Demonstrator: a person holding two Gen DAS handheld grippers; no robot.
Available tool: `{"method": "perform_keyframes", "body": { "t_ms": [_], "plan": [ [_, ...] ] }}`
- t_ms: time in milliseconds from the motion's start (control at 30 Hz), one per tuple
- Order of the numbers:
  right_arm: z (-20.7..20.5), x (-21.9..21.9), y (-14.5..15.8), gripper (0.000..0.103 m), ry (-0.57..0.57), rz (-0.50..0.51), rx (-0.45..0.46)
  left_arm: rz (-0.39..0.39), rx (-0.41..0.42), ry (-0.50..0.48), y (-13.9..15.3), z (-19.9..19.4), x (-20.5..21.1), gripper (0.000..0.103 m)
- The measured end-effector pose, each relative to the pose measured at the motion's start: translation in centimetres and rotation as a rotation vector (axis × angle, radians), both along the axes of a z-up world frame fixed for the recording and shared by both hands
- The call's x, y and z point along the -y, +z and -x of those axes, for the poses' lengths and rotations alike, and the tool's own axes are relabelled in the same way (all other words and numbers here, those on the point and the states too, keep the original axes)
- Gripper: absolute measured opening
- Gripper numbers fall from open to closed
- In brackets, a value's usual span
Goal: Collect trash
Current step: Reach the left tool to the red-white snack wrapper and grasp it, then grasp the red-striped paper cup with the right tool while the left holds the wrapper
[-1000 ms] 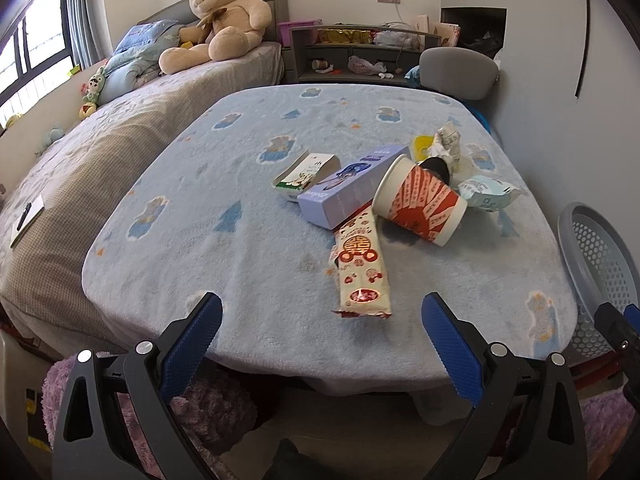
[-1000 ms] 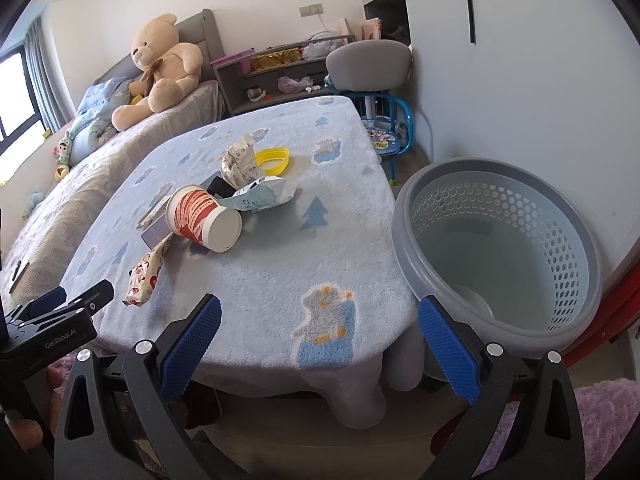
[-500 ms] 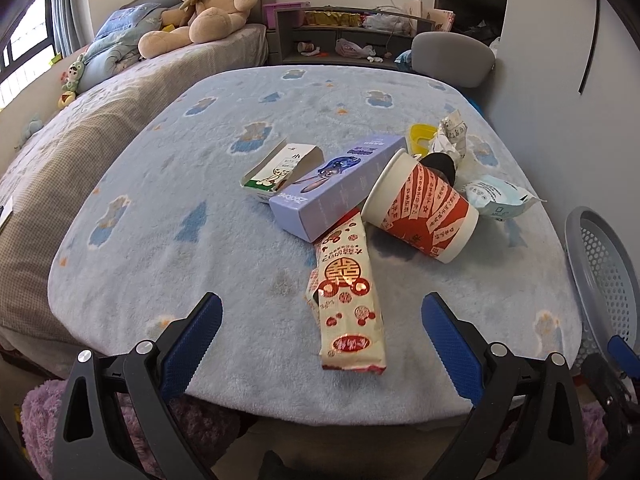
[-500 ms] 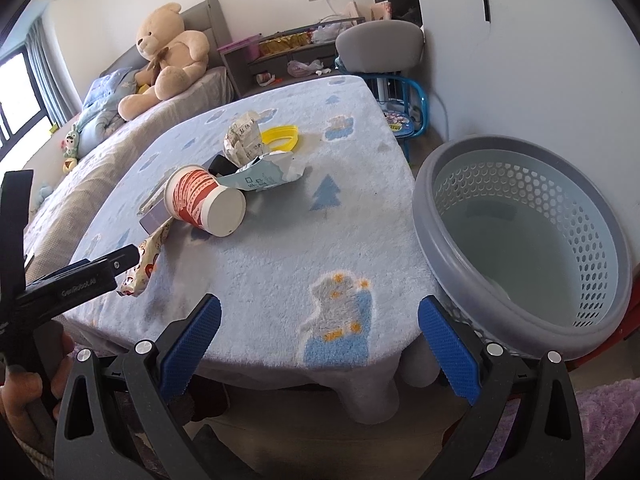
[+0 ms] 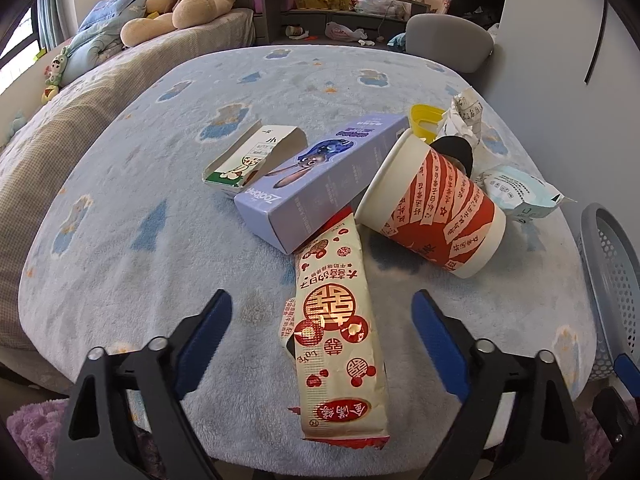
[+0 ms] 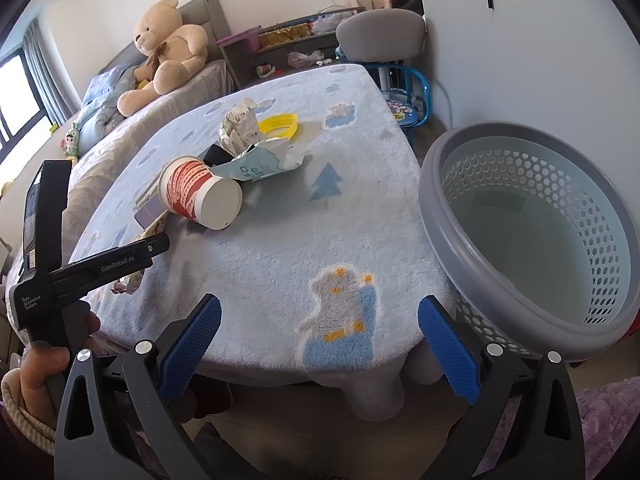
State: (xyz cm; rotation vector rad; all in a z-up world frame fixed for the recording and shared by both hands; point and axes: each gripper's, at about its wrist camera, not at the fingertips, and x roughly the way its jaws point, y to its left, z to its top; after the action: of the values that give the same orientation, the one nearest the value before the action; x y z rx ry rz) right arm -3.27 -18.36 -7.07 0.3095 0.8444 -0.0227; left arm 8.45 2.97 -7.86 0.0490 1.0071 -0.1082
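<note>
Glossy flat wrapper (image 5: 338,344) on fleece

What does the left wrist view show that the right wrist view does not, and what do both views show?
Only the left wrist view shows the purple box fully, the small open carton and the whole snack wrapper lying between the open left gripper fingers. Only the right wrist view shows the inside of the grey basket, which looks empty, and the open right gripper. Both show the tipped red paper cup, the yellow ring, the crumpled paper and the teddy bear.
</note>
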Motion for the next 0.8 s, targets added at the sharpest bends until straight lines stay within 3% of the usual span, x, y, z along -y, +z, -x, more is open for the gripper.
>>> {"method": "perform_keyframes", "body": {
  "t_ms": [67, 133, 500, 800],
  "plan": [
    [0.0, 0.0, 0.0, 0.097, 0.0, 0.001, -0.002, -0.004, -0.025, -0.015, -0.5, -0.2, 0.2, 0.056],
    [-0.1, -0.1, 0.0, 0.097, 0.0, 0.005, -0.004, -0.006, -0.04, -0.026, -0.9, -0.1, 0.3, 0.044],
    [-0.5, -1.1, 0.0, 0.097, 0.021, 0.027, -0.008, 0.009, 0.003, -0.049, 0.4, 3.1, -0.8, 0.042],
    [-2.9, -3.5, 0.6, 0.097, 0.106, 0.037, 0.008, 0.004, 0.092, -0.008, 3.3, 5.4, -3.4, 0.042]
  ]
}}
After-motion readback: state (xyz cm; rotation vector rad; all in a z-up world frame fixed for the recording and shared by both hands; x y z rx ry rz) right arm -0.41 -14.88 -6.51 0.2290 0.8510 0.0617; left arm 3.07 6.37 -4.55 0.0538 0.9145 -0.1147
